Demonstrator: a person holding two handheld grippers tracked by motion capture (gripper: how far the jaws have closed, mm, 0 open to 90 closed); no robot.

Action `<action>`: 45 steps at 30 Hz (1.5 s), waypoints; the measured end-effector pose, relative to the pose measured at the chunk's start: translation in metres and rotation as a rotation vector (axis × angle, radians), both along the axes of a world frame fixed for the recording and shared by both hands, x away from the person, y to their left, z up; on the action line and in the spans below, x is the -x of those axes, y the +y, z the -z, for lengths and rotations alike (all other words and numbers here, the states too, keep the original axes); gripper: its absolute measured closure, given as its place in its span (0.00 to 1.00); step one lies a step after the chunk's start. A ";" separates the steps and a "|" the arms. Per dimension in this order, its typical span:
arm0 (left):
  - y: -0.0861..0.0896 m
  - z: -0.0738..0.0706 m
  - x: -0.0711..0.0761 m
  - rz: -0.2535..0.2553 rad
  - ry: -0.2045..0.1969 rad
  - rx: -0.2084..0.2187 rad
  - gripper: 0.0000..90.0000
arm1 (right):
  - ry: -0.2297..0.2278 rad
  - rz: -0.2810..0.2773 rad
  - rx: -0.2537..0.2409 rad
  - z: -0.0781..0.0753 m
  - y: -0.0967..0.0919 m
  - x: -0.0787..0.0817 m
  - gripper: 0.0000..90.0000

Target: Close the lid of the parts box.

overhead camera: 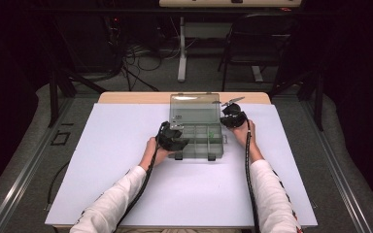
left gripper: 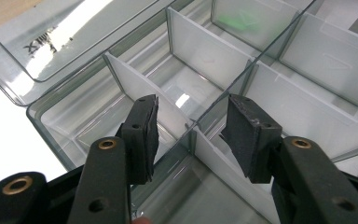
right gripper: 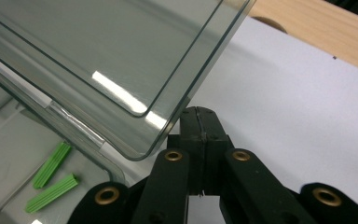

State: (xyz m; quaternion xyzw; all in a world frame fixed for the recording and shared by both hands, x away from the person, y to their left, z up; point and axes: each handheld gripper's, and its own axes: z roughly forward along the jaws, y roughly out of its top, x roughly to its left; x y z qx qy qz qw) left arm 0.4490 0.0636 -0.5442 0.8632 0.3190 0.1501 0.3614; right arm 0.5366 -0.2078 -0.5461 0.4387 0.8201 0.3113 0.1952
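While open, divider [left gripper: 200,149] between pads [left gripper: 145,135]

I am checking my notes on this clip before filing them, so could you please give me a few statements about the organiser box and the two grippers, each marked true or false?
1. The lid of the clear organiser box stands open. True.
2. The right gripper has its jaws spread wide. False: they are pressed shut, right beside the lid's edge.
3. Two green wall plugs lie in a compartment of the box. True.
4. The left gripper is shut on a plug. False: its jaws stand apart over a white divider, holding nothing.
5. The box rests on a white sheet. True.
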 end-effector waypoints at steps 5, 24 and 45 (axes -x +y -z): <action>0.000 0.000 0.000 0.000 0.000 0.000 0.61 | -0.012 -0.010 0.004 -0.001 0.000 0.000 1.00; 0.000 0.000 0.000 0.001 -0.004 0.001 0.61 | -0.073 -0.002 -0.036 -0.008 -0.002 0.002 1.00; 0.000 0.000 0.000 -0.001 -0.001 0.006 0.60 | -0.125 0.003 -0.115 -0.015 -0.007 0.004 1.00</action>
